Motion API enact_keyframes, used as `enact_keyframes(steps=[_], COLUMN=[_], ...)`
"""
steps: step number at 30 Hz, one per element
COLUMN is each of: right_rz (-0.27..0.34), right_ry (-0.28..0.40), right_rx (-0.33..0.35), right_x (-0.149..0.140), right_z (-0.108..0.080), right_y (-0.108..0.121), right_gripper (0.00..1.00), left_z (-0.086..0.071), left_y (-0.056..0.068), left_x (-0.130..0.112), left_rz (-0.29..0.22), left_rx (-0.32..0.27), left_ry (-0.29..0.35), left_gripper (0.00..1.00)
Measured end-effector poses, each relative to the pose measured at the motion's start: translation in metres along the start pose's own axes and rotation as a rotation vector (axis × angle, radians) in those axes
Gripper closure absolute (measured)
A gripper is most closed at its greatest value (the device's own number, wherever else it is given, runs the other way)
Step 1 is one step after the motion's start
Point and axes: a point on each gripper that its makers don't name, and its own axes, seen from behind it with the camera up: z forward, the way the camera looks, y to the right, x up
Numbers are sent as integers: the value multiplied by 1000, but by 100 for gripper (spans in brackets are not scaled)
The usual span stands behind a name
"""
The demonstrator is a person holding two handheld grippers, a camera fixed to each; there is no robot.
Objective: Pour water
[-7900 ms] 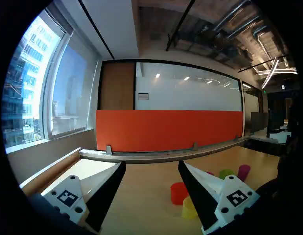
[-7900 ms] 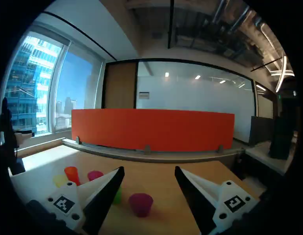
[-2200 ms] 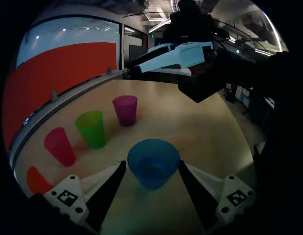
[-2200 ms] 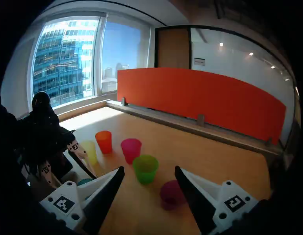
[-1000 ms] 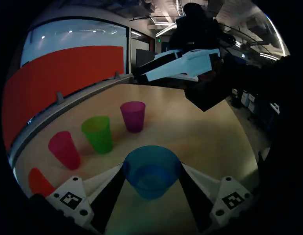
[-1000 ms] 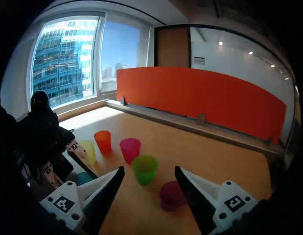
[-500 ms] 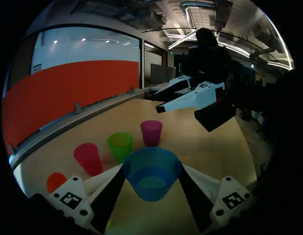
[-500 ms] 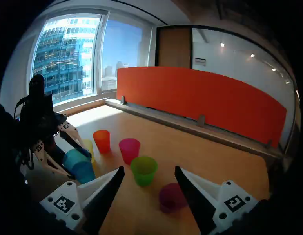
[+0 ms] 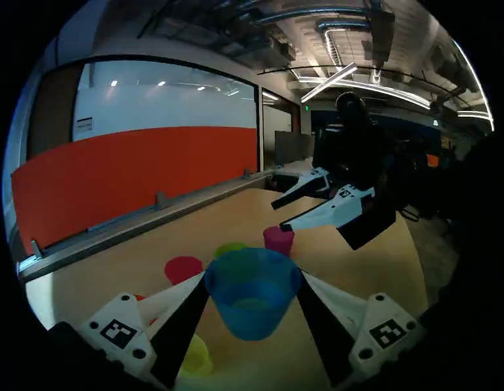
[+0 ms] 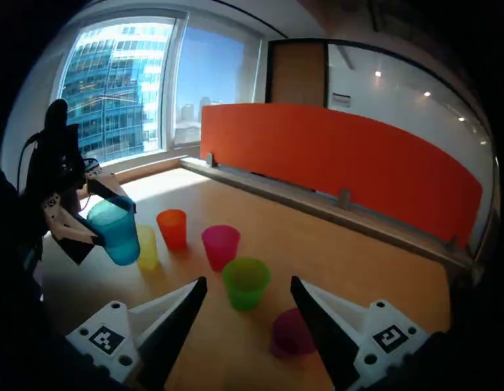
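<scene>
Looking through the left gripper view, we've got our left gripper (image 9: 252, 280) clamped on the blue cup (image 9: 253, 306), held clear of the table (image 9: 330, 260). Right gripper view: our right gripper (image 10: 247, 283) stands wide apart, empty; the blue cup hangs far left, just beside the yellow cup (image 10: 147, 251).

Item: translucent blue plastic cup (image 9: 253, 306). Formerly standing on the wooden table (image 10: 356, 260); now lifted clear, clamped by the left gripper (image 9: 252, 281). In the right gripper view, risen from lower left to mid-left.
</scene>
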Motion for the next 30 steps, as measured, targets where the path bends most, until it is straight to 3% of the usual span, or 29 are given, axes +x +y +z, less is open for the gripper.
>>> enact_keyframes(steps=[10, 30], right_rz=[-14, -36], right_ry=[-39, -134], right_rx=[21, 30], right_x=[-13, -44], right_z=[22, 69], right_y=[-5, 0], right_gripper=[0, 0], left_z=[-30, -80], left_y=[-28, -56], left_x=[31, 67], left_rz=[-6, 6], left_rx=[76, 181], left_ry=[68, 145], left_gripper=[12, 12])
